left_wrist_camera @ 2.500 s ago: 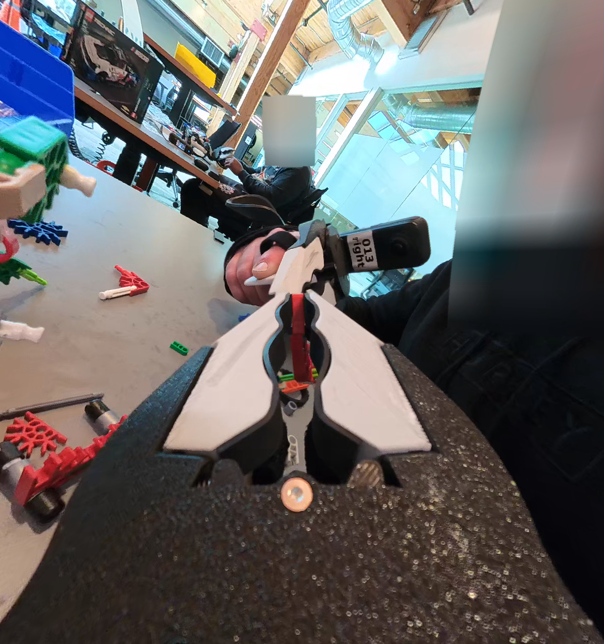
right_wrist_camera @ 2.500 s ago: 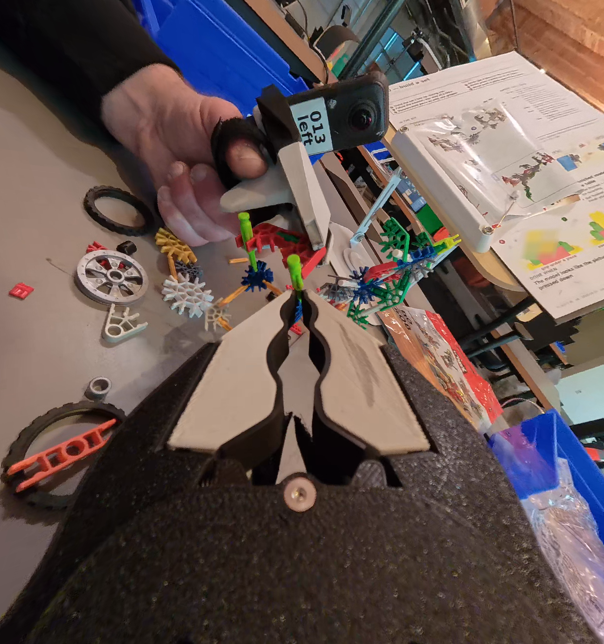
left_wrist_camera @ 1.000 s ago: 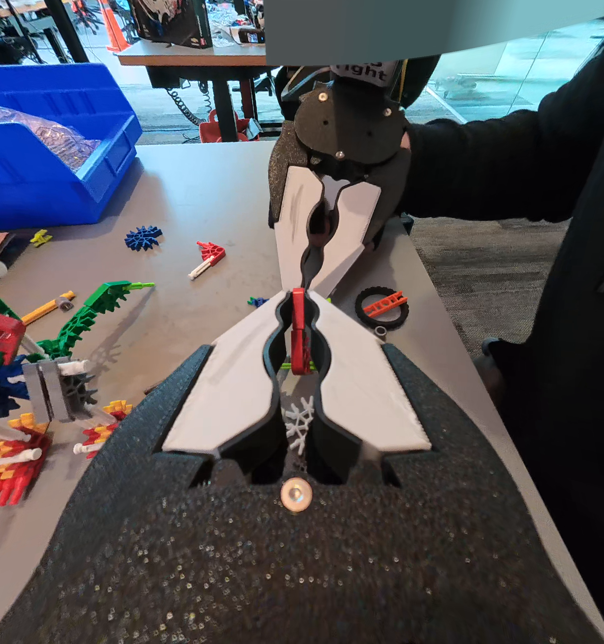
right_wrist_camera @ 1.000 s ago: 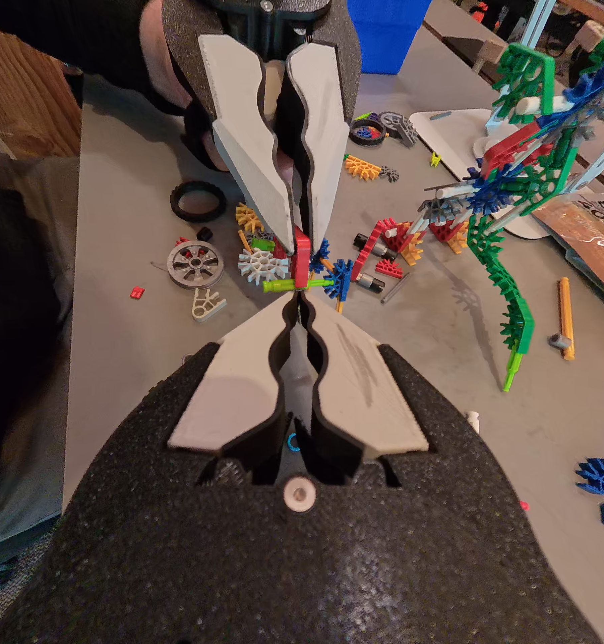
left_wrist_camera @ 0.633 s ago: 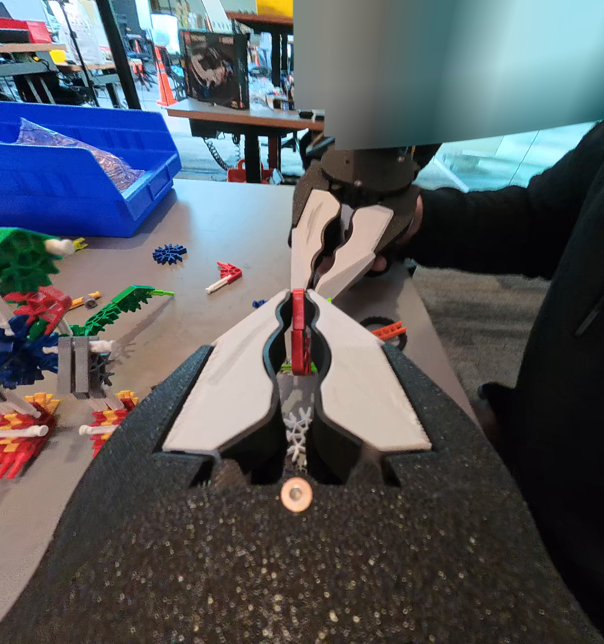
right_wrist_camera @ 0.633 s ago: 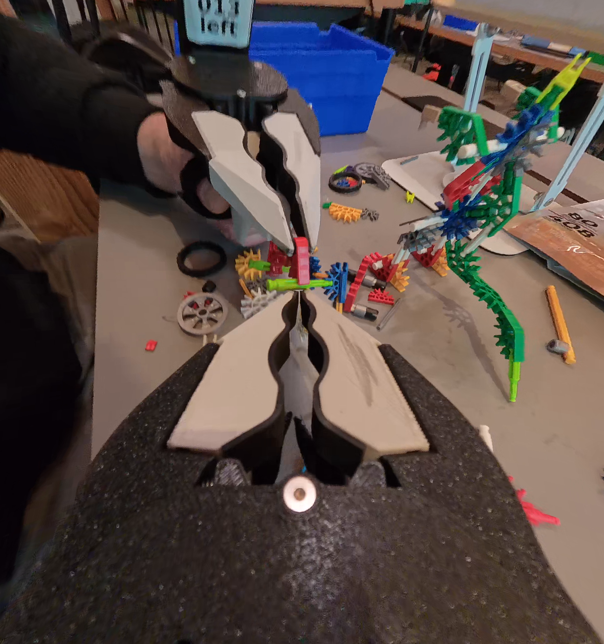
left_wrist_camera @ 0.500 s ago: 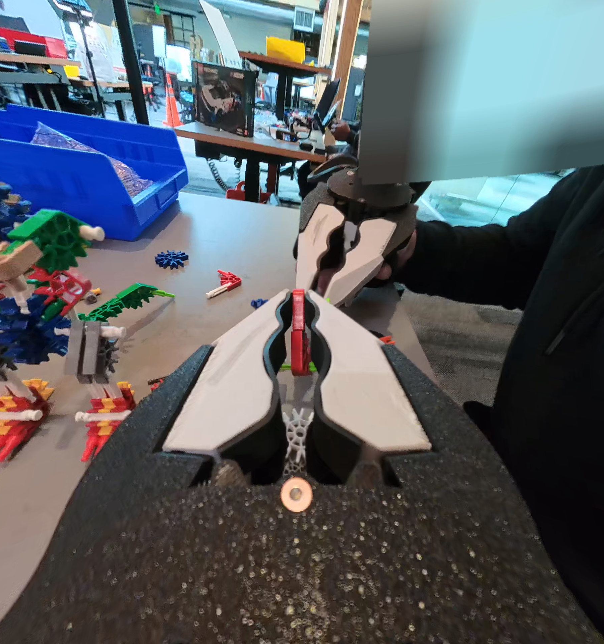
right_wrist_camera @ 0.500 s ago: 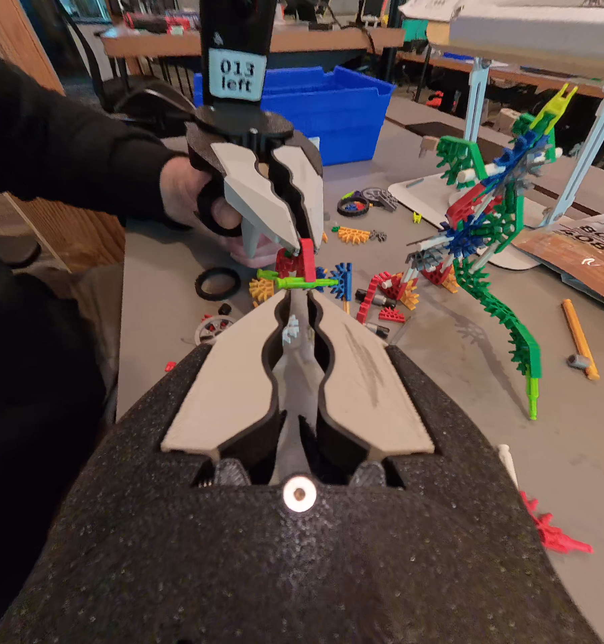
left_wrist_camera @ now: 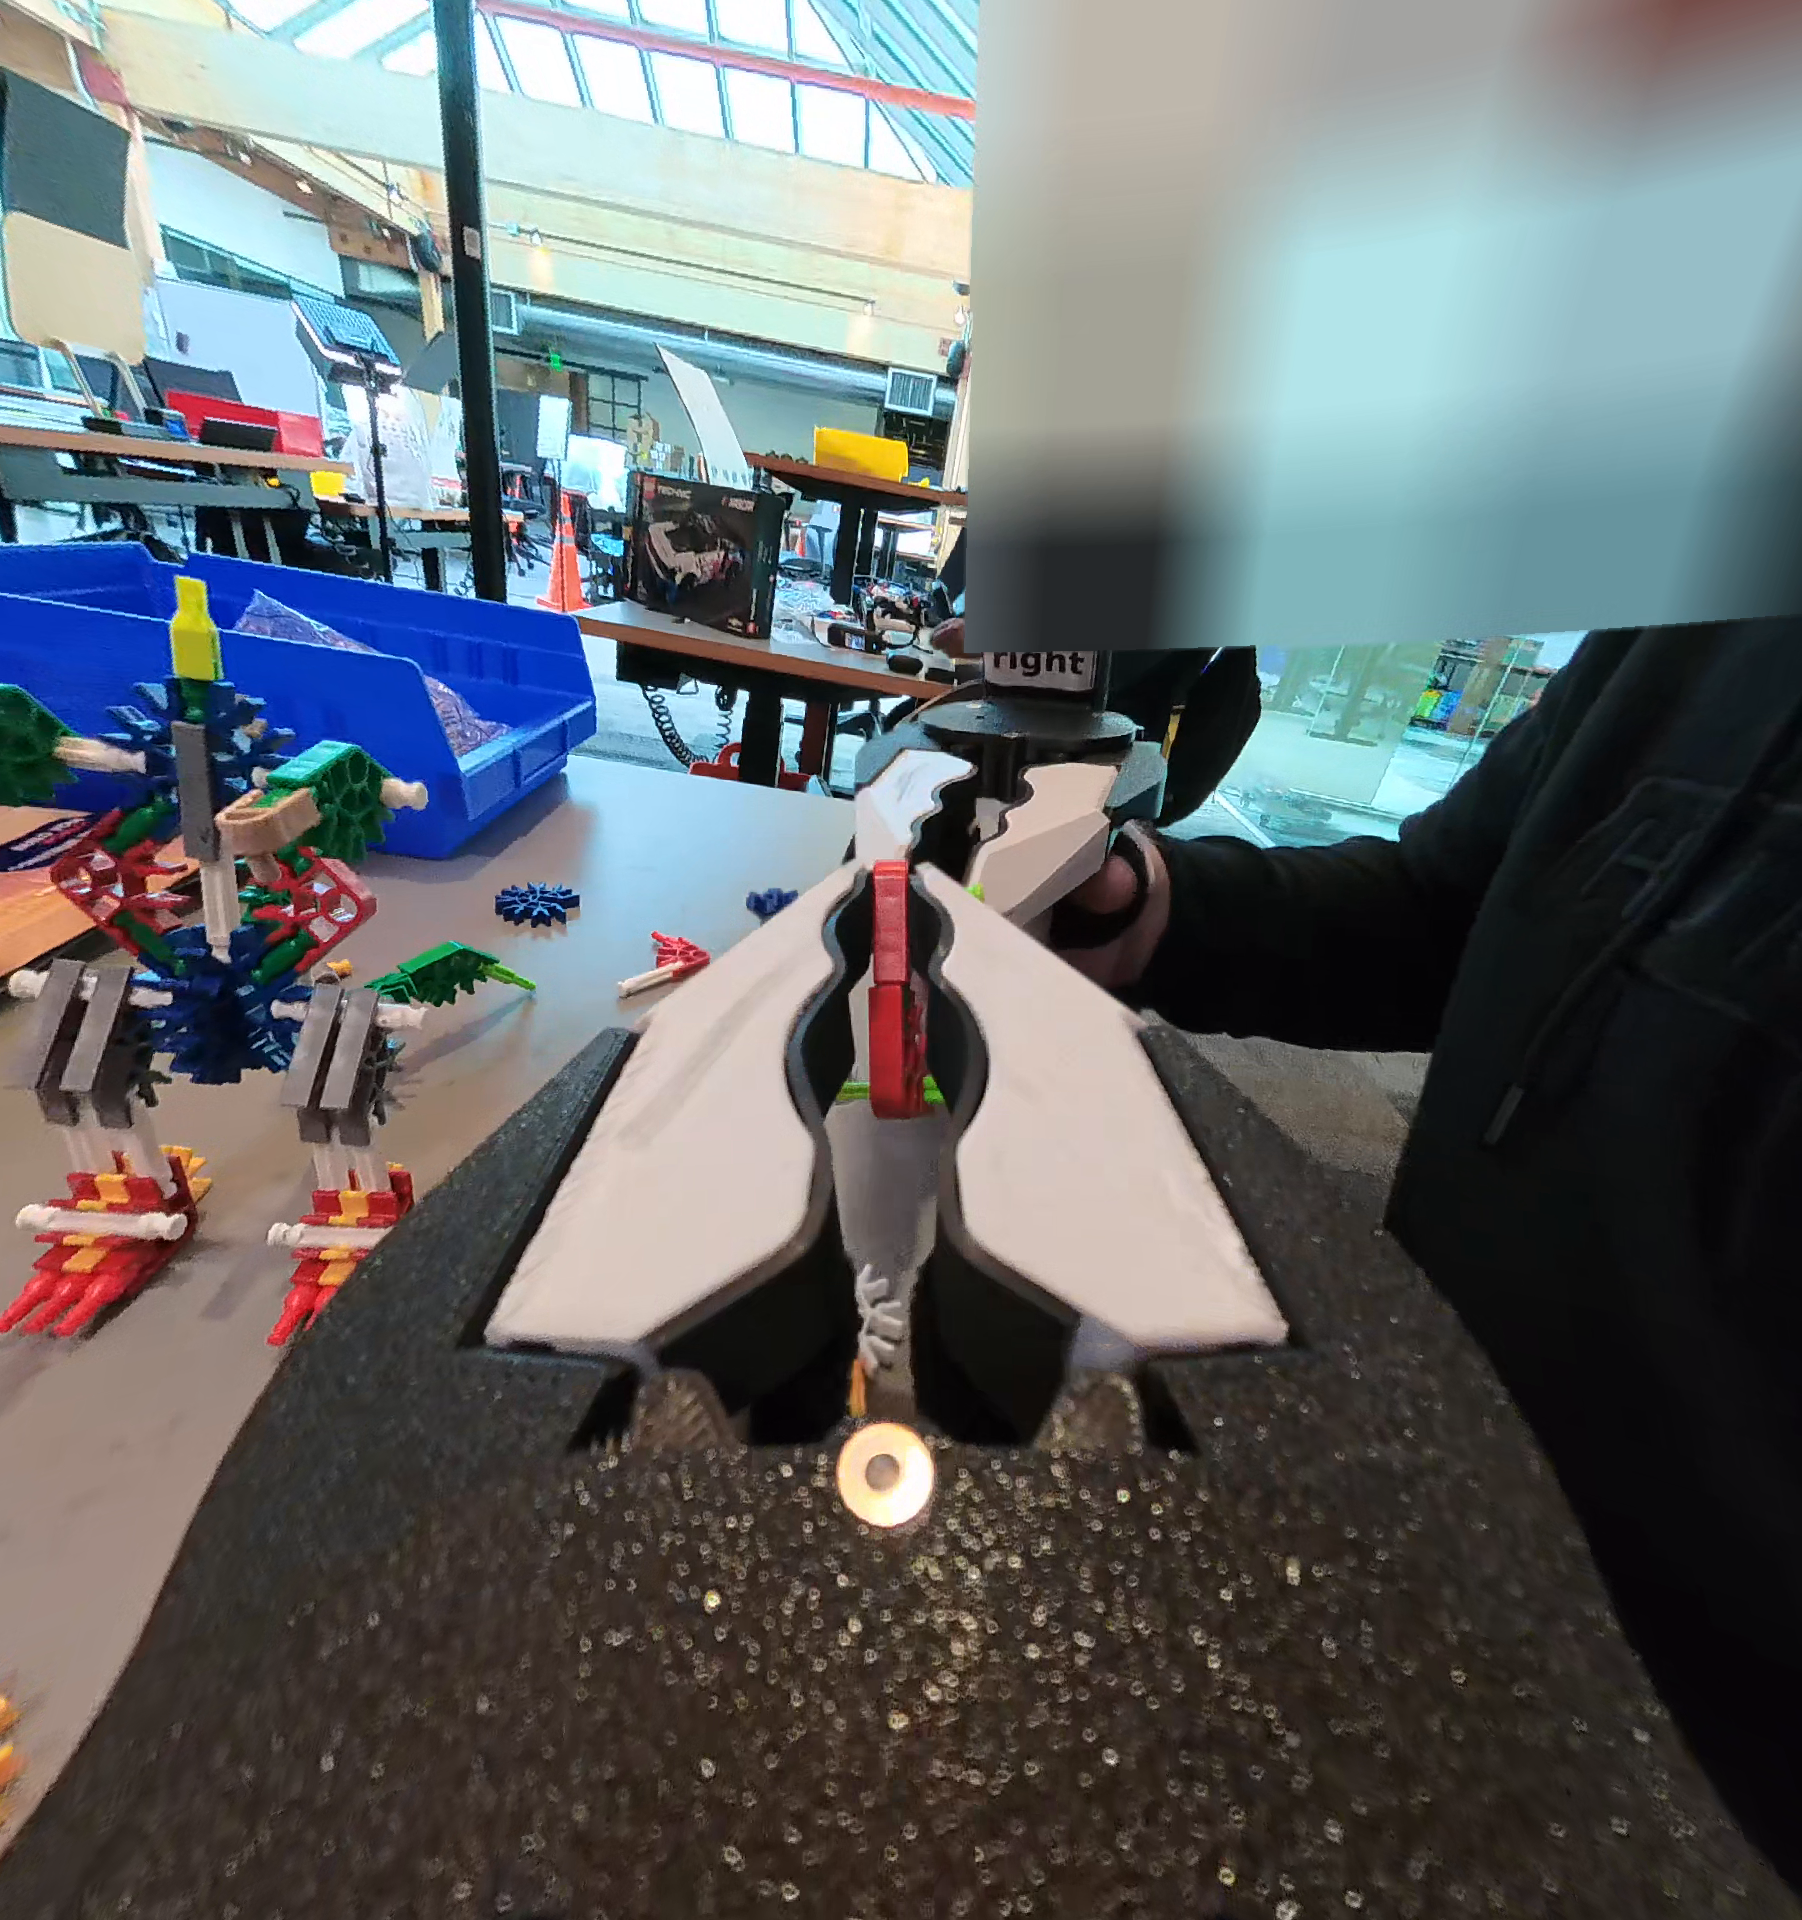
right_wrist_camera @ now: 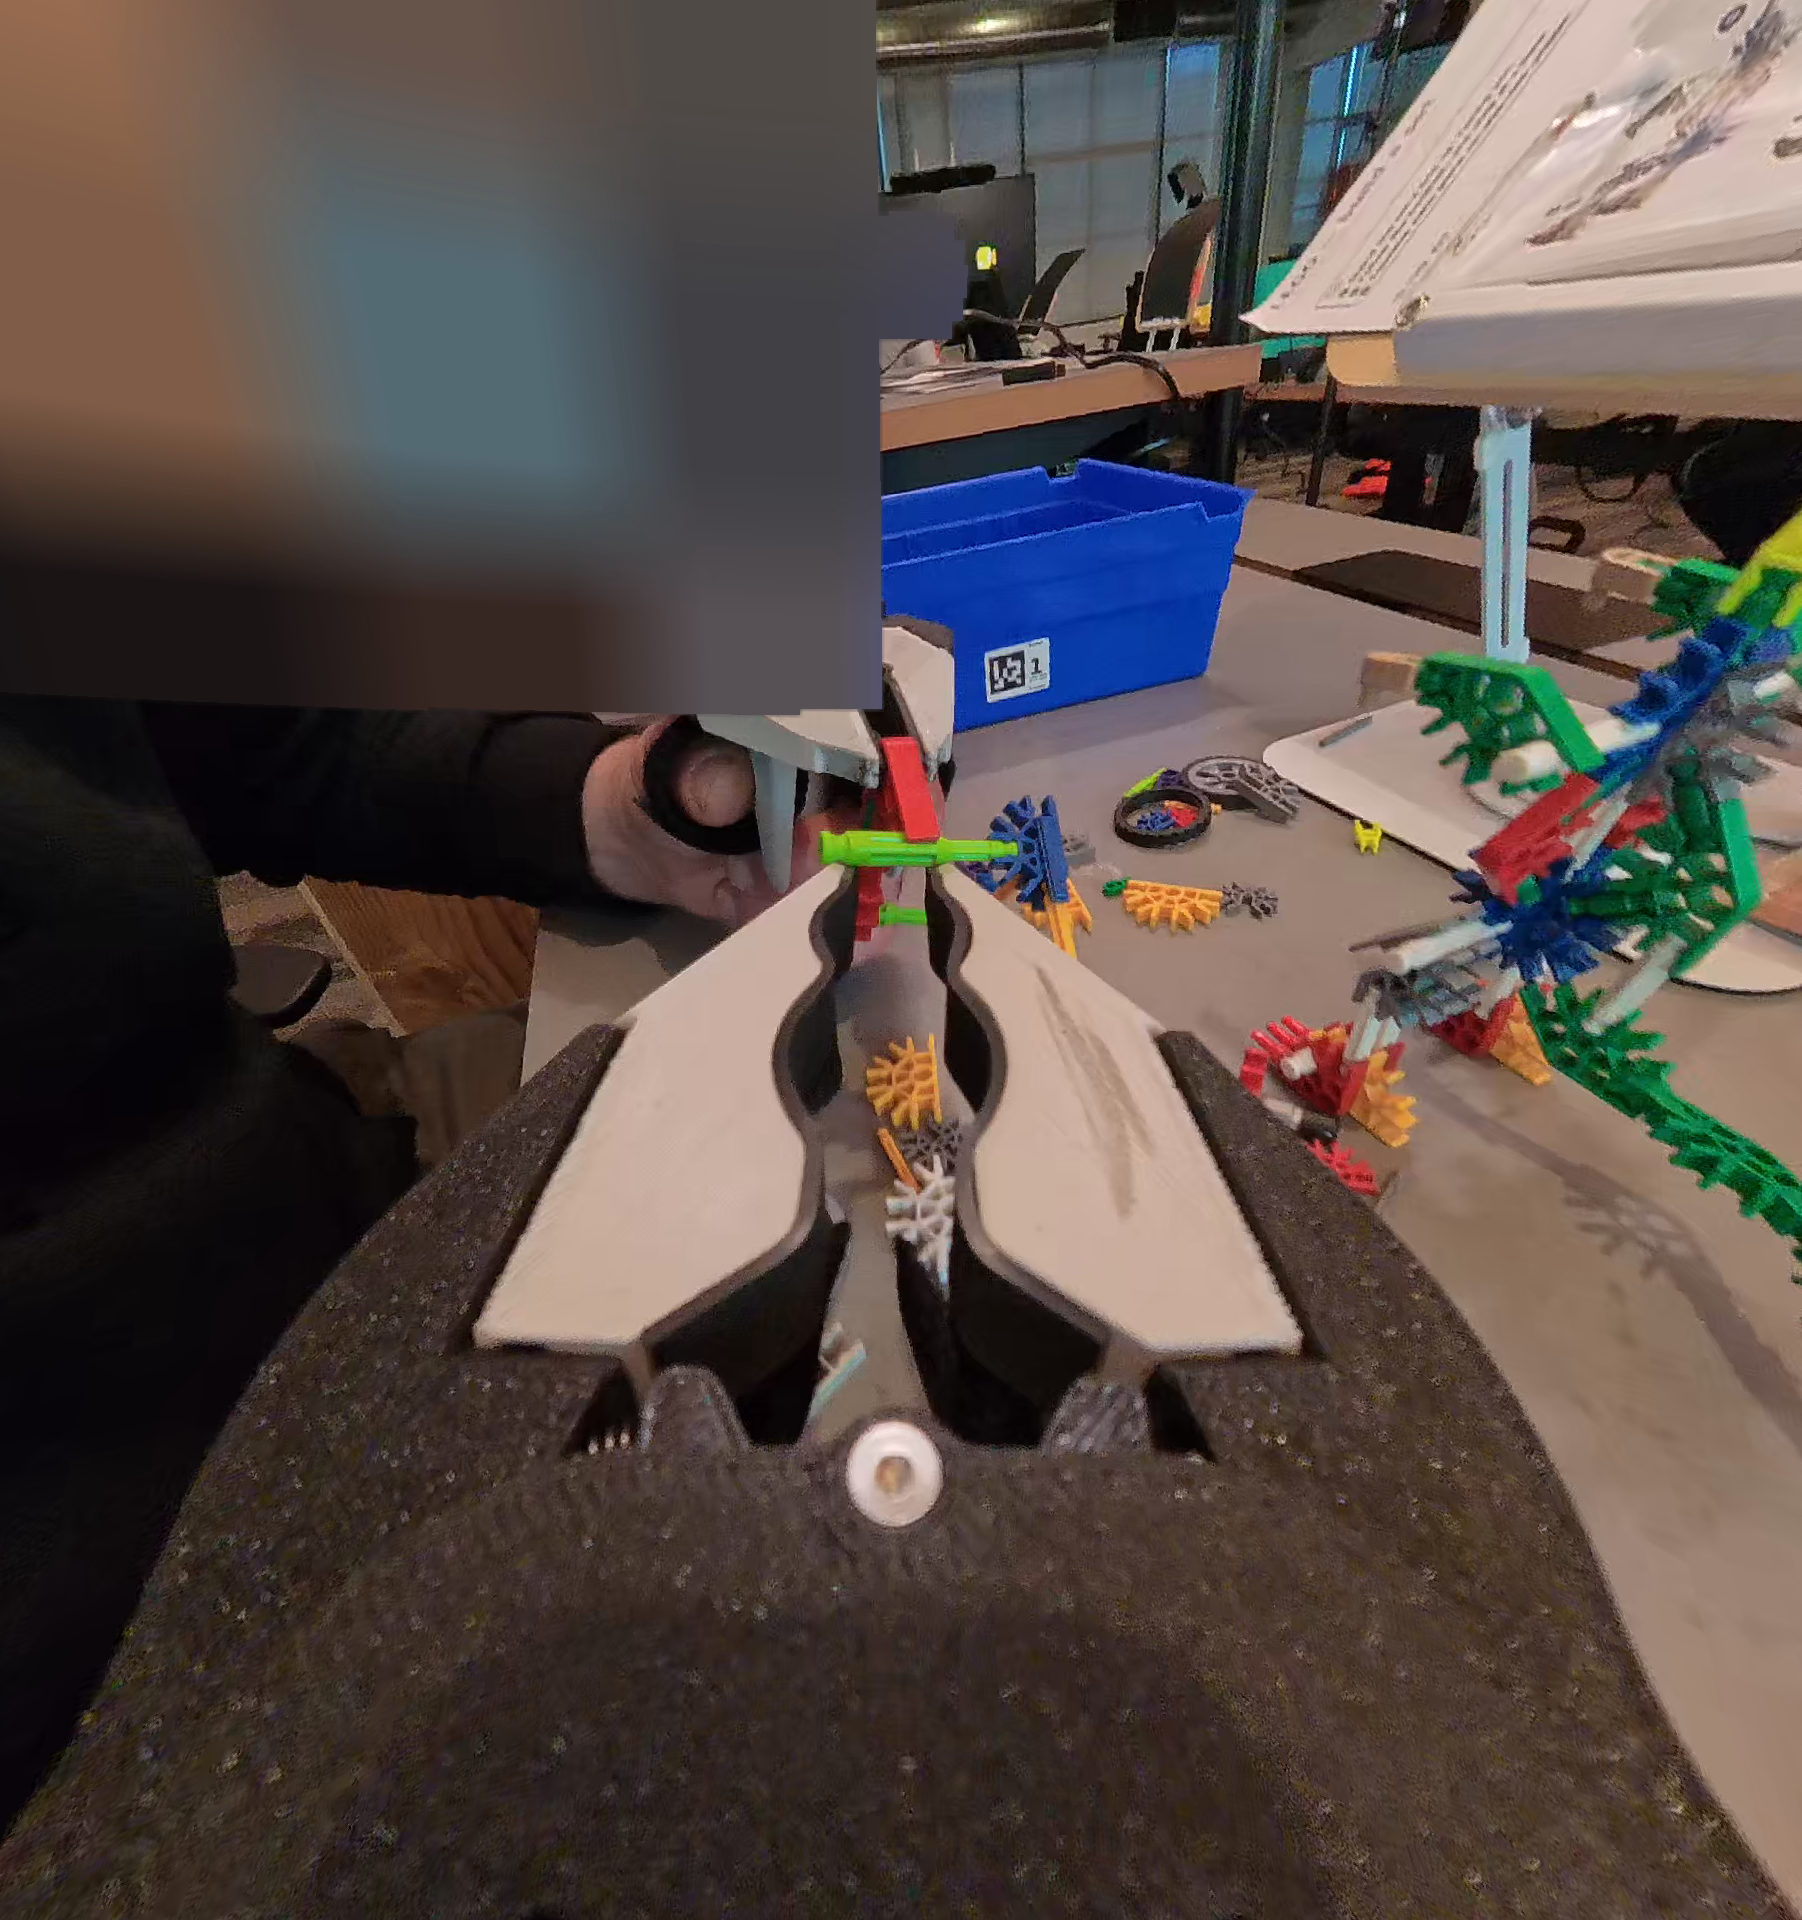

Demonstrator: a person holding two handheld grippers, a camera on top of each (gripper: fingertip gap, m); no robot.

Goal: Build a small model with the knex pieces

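Left gripper (left_wrist_camera: 889,883) clamped on one red connector (left_wrist_camera: 892,961), right gripper (right_wrist_camera: 886,883) slightly parted, two green rods (right_wrist_camera: 912,850) beside its tips

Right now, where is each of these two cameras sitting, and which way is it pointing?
Left wrist view: on the left gripper, looking along its fingers at the red connector it clamps; a dark sleeve shows.
Right wrist view: on the right gripper, facing the opposite way.
Shared: red connector, grey table, toy model.

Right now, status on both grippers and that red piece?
Left gripper shut on red connector. Right gripper open at the green rod plugged into it. Loose pieces on table below.
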